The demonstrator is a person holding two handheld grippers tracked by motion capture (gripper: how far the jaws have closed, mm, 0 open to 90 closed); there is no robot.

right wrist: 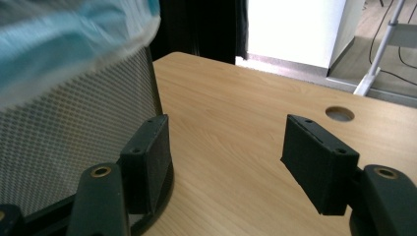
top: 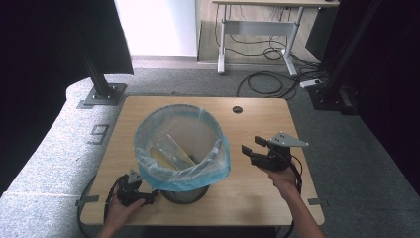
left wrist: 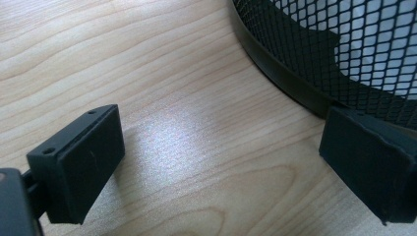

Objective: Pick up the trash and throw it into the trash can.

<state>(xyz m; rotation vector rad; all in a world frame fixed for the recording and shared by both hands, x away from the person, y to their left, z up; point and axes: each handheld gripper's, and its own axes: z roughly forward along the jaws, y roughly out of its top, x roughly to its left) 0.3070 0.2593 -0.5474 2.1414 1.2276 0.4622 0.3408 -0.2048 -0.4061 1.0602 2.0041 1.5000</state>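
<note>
Risk: bin tipping if nudged; left claw spread, touching base nr tabletop front edge; right claw spread, empty; liner cd snag.

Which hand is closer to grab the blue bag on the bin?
Probably the right. The right gripper is open and raised near the blue bag folded over the bin's rim. The left gripper, also open, sits low on the table by the bin's base.

A light wooden table with a round cable hole carries a bag-lined mesh bin.
</note>
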